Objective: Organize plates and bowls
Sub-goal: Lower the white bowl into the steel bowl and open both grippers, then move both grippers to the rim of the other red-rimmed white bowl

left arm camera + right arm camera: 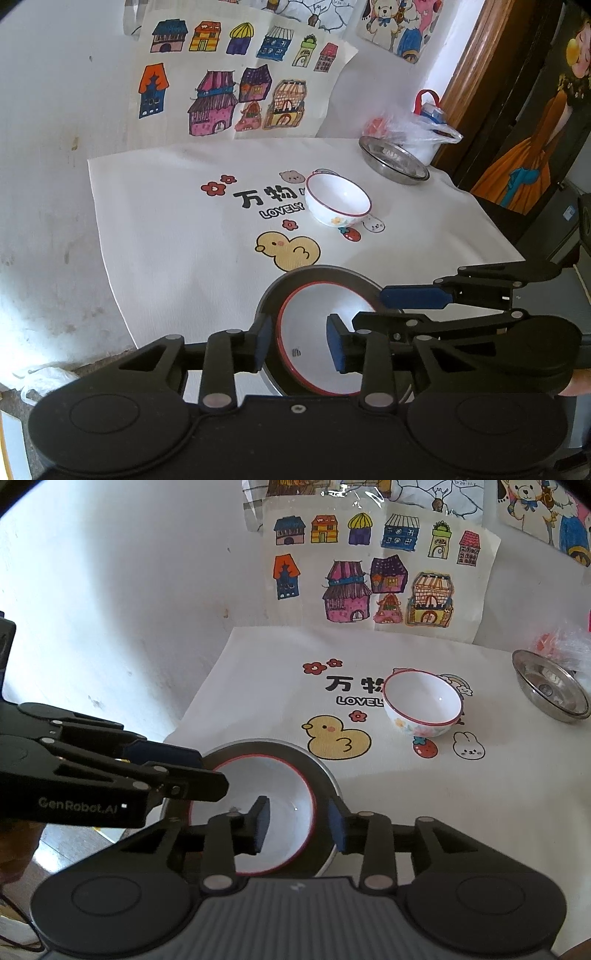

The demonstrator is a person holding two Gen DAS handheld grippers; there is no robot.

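Note:
A white bowl with a red rim (pixel 321 347) sits nested in a dark metal dish (pixel 325 275) at the table's near edge. My left gripper (pixel 300 343) is open, its fingers straddling the left rims of both. My right gripper (pixel 300 827) is open too and straddles the right rims, one finger inside the bowl (pixel 258 786). Each gripper shows in the other's view: the right gripper (pixel 373 306) and the left gripper (pixel 212 771). A second red-rimmed bowl with flower prints (pixel 338 199) (pixel 423 703) stands alone mid-table.
A steel dish (pixel 393 160) (pixel 550 690) lies at the back right beside a plastic bag (pixel 417 127) and a white container with a red handle (pixel 428 99). A white cartoon tablecloth (pixel 184 221) covers the table. Drawings hang on the wall (pixel 236 92) behind.

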